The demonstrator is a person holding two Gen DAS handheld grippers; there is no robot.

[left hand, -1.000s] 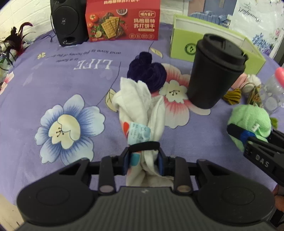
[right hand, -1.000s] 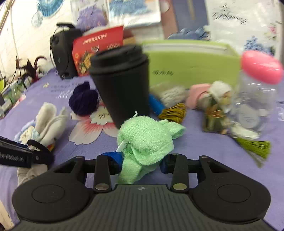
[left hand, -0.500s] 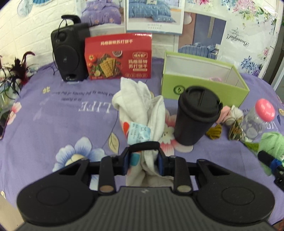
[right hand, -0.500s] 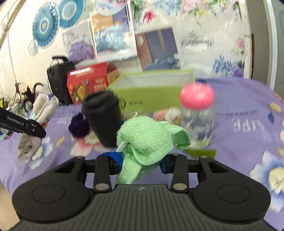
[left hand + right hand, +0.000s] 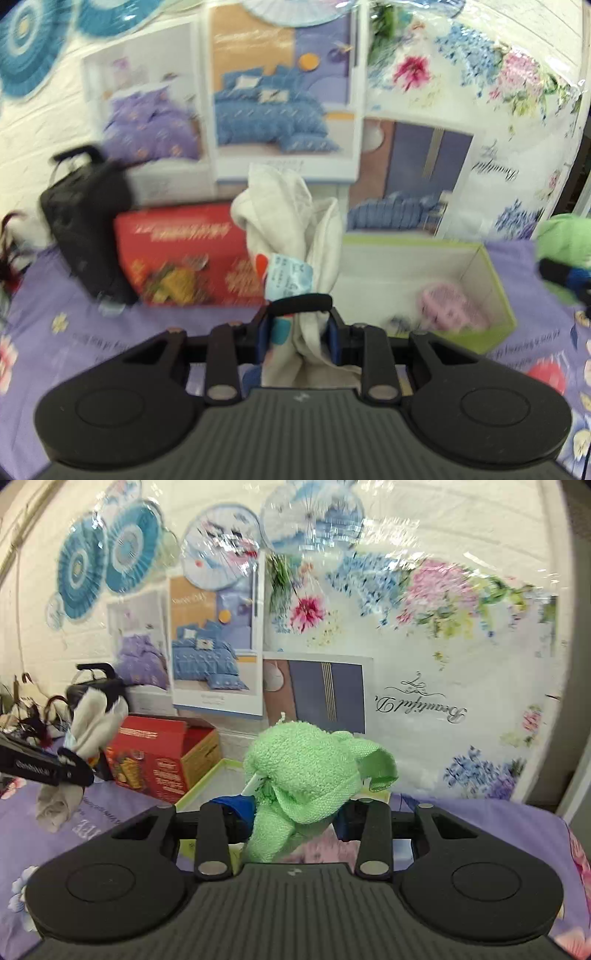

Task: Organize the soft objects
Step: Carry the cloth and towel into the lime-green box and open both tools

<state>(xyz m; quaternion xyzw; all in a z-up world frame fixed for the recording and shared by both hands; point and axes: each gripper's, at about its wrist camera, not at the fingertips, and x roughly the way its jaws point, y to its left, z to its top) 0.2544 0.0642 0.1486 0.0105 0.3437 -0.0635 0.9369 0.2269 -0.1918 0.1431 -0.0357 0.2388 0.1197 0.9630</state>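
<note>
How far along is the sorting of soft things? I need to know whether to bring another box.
Done: one pink soft item already lies in the green box. In hand: the left gripper is shut on a white cloth and the right gripper on a green towel, both held up near the box. Left: both still need dropping in; other soft items are not in view.

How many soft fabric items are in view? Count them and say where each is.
3. A white cloth bundle is clamped in the left gripper, a green terry towel in the right gripper, and a pink fabric item lies inside the green box. Others may be hidden.
</note>
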